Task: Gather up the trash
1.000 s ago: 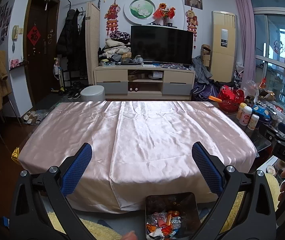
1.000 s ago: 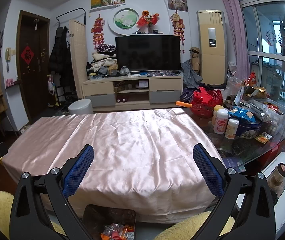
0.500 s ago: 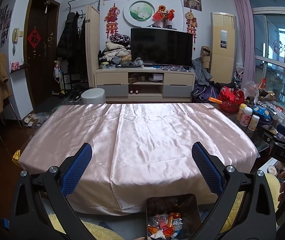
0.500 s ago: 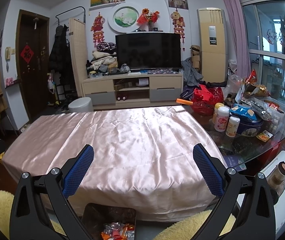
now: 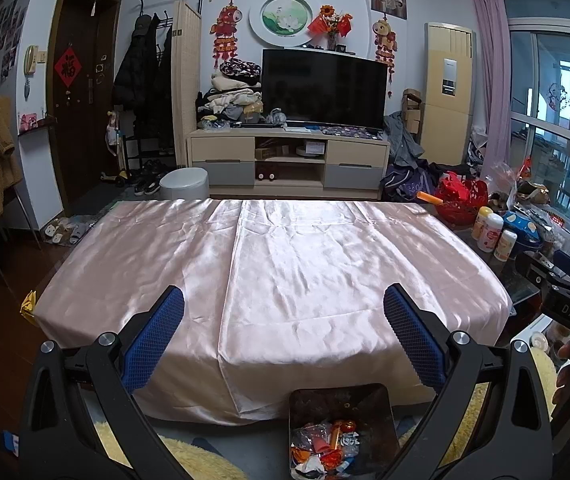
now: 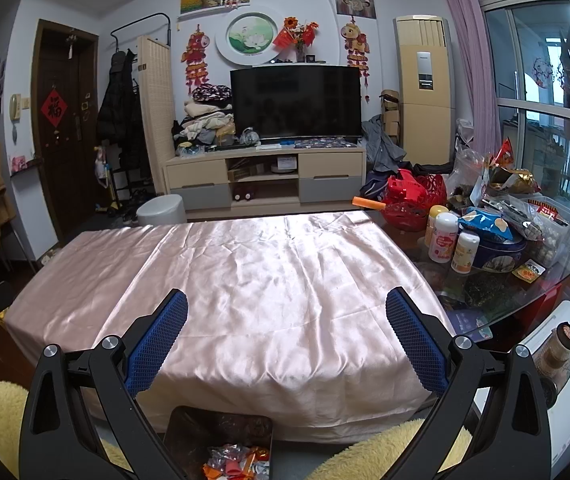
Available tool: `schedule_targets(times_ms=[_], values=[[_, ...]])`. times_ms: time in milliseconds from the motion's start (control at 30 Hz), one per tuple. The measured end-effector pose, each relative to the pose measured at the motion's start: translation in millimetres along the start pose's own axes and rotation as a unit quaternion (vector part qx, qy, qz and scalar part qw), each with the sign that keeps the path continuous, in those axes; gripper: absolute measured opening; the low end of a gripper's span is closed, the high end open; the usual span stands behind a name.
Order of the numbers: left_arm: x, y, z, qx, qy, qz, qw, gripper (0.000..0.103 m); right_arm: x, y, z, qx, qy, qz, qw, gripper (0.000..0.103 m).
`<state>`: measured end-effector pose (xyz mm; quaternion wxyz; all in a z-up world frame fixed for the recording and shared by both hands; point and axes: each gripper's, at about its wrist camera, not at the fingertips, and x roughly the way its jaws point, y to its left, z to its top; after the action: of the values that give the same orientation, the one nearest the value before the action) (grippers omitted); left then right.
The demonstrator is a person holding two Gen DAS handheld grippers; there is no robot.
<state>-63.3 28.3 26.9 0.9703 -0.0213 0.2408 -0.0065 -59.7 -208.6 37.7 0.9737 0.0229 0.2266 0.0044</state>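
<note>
Pink cloth (image 5: pixel 285 280) unchanged; both tongs stay spread.

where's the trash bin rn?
The trash bin sits on the floor against the near edge of the pink-draped table, bottom centre in both wrist views, wrappers inside, below both open tongs.

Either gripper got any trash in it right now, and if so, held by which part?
Nothing is held. The left gripper and right gripper are both open and empty above the pink cloth; the wrappers lie in the bin.
</note>
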Motion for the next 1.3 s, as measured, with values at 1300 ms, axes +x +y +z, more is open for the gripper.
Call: schedule_targets(times_ms=[1300], values=[[253.1,208.2,30.8,-0.149,0.122,0.186,0.9634,0.095,258.9,-144.6,61.2,-0.018,0.095,-0.107,0.99,0.1]])
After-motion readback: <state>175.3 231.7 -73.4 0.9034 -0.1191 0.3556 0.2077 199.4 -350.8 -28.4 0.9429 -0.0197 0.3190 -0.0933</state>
